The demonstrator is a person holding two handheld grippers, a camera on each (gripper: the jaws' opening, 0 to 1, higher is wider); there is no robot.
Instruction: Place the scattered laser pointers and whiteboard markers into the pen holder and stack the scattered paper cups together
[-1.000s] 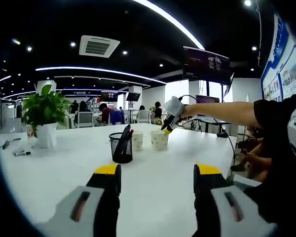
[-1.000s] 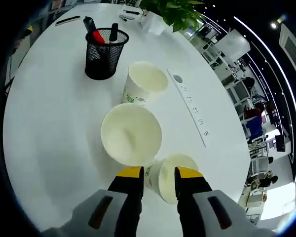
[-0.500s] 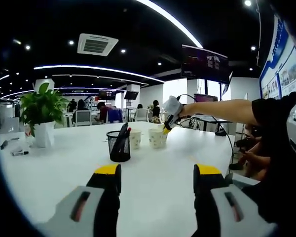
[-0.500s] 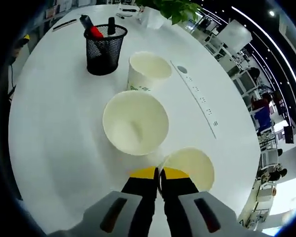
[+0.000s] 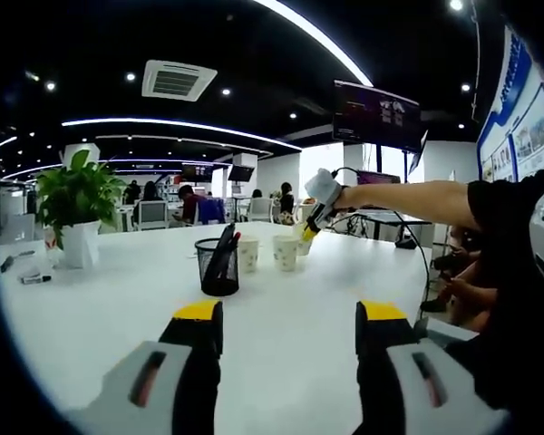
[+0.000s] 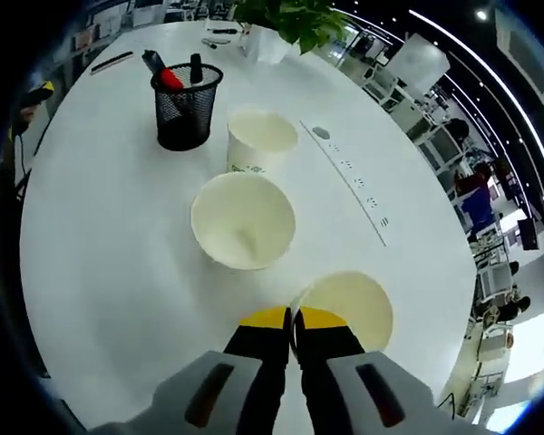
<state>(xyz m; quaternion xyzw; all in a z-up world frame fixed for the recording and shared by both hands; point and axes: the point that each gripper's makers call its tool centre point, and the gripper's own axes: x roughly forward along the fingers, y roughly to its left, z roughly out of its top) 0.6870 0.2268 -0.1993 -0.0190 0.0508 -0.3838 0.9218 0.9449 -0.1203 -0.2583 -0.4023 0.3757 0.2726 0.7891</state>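
Observation:
In the right gripper view my right gripper [image 6: 290,319] is shut on the near rim of a white paper cup [image 6: 349,306]. Two more paper cups stand on the white table beyond it, one [image 6: 243,220] close and one [image 6: 261,142] farther off. Past them a black mesh pen holder [image 6: 183,111] holds a red-capped marker and dark pens. In the left gripper view my left gripper [image 5: 290,319] is open and holds nothing. Ahead of it stand the pen holder [image 5: 219,268] and two cups [image 5: 248,256] [image 5: 286,253]. The right gripper [image 5: 319,201] reaches in from the right above them.
A potted plant [image 5: 72,204] stands at the table's left, with loose markers [image 5: 32,279] beside it. In the right gripper view the plant [image 6: 281,18] is at the far end, a black pen [image 6: 113,62] lies left, and a socket strip [image 6: 349,179] crosses the tabletop. People sit at desks behind.
My right gripper closed on the cup's rim, then rose a little with it. The left gripper stayed open and hardly moved.

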